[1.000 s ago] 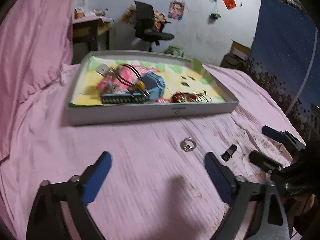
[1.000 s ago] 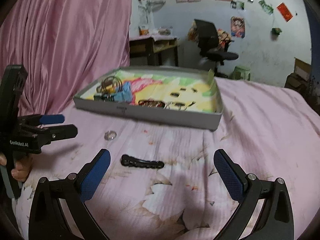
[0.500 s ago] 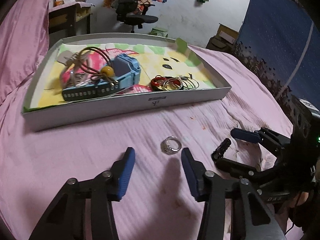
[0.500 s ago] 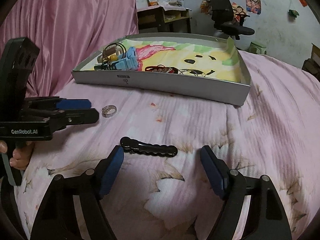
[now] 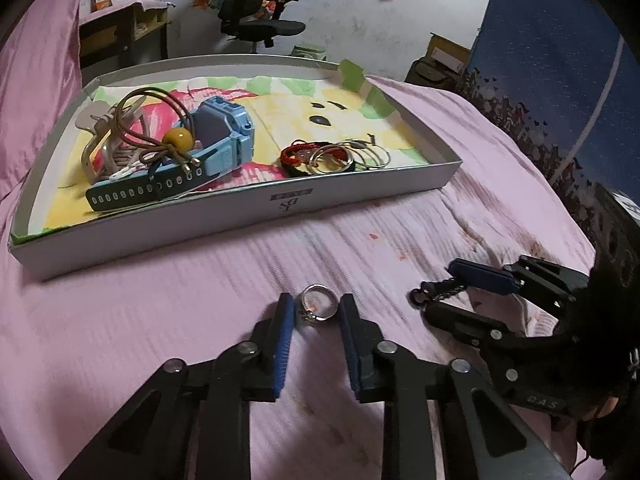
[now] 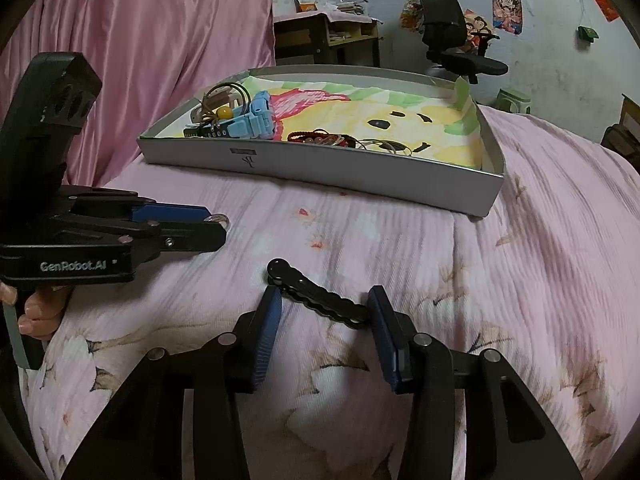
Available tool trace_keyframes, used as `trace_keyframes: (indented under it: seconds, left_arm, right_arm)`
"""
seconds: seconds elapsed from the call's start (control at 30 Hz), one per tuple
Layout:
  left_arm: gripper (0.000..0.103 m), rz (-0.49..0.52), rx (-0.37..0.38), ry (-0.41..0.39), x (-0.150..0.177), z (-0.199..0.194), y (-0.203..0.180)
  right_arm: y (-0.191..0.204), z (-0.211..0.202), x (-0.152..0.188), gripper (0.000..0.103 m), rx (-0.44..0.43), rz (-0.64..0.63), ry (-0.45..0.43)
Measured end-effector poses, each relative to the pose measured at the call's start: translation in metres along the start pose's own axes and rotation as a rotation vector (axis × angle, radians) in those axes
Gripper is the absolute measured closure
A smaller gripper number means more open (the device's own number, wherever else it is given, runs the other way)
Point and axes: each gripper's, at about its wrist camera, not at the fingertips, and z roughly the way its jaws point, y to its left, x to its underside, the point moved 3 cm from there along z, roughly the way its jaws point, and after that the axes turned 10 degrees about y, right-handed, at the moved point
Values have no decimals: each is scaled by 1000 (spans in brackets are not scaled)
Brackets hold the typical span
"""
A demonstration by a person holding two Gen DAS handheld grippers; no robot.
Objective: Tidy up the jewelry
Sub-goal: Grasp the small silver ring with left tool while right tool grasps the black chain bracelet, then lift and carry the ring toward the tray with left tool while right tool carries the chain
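Observation:
A silver ring (image 5: 318,308) lies on the pink bedspread. My left gripper (image 5: 316,312) straddles it, its blue pads close on both sides, with small gaps showing. A black beaded bracelet (image 6: 316,294) lies stretched out on the spread. My right gripper (image 6: 324,312) is partly closed around it, its pads at the bracelet's two ends. The right gripper (image 5: 448,292) also shows in the left wrist view over the bracelet (image 5: 438,292). The left gripper (image 6: 208,224) shows in the right wrist view with the ring's edge (image 6: 222,220) at its tips.
A shallow grey box (image 5: 240,216) stands behind, holding a blue watch (image 5: 224,136), hair ties with a yellow bead (image 5: 178,138), a red-and-black bracelet (image 5: 308,156) and thin bangles (image 5: 364,156). A pink curtain (image 6: 140,60) hangs at left. A desk and office chair (image 6: 452,40) stand behind.
Both grippers have moved down and forward and narrowed from wide open. The left now brackets the ring, the right brackets the black bracelet.

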Motion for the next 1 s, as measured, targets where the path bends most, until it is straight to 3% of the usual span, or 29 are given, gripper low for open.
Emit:
trace_keyframes:
  seconds: [0.27,0.6,1.0]
  left_arm:
    - [83,-12,-9,-51,9,-2,2]
    - [83,-107,0,-106,24,-17,14]
    - [83,-150,-54,-182,30,-34,17]
  right_arm:
    - [-4,-1,6,63,-13,18,-15]
    - [-2,-2,10,63,2,22,-24]
    - [-3,-10,12,63,-9,32,-66]
